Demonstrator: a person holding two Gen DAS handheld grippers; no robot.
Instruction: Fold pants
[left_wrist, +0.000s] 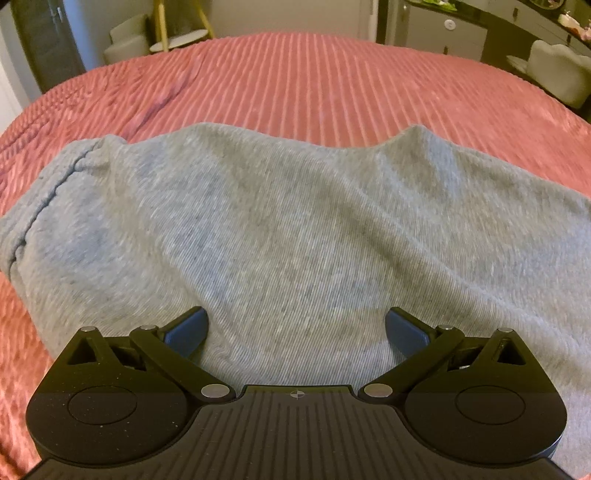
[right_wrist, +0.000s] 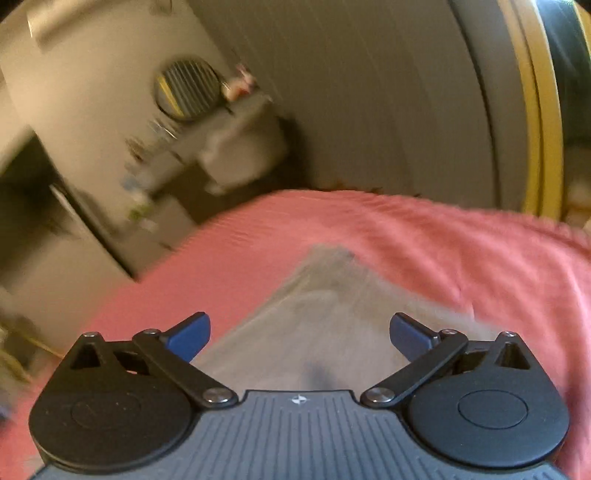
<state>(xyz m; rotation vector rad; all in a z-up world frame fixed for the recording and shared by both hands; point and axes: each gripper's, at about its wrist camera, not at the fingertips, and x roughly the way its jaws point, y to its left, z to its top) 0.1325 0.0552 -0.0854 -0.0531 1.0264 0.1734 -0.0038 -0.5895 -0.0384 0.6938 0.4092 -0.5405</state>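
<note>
- Grey pants (left_wrist: 280, 229) spread across the pink ribbed bedspread (left_wrist: 314, 85), bunched into soft ridges, a stitched seam running down the far-left edge.
- Left hand-held gripper (left_wrist: 295, 328) low over the cloth, jaws spread wide, blue pads (left_wrist: 188, 328) clear of any fold; nothing clamped.
- Right hand-held gripper (right_wrist: 299, 332) released too, jaws at full spread, nothing between them; only a tapering grey end of the pants (right_wrist: 325, 295) below, on the bedspread (right_wrist: 461, 251).
- Right view heavily smeared, so exact cloth edges there hard to read.
- Risk one: closing on a raised wrinkle instead of a true edge, giving a crooked fold with one layer dragged and the other left behind.
- Risk two: pads digging into the bedspread beneath and lifting both fabrics together, since the ribbed cover sits directly under the pants.
- Risk three: ridges near the right side trapped inside the next fold, leaving a lumpy bundle.
- Risk four: the two hand-held grippers pinching at uneven points, skewing the garment across the bed.
</note>
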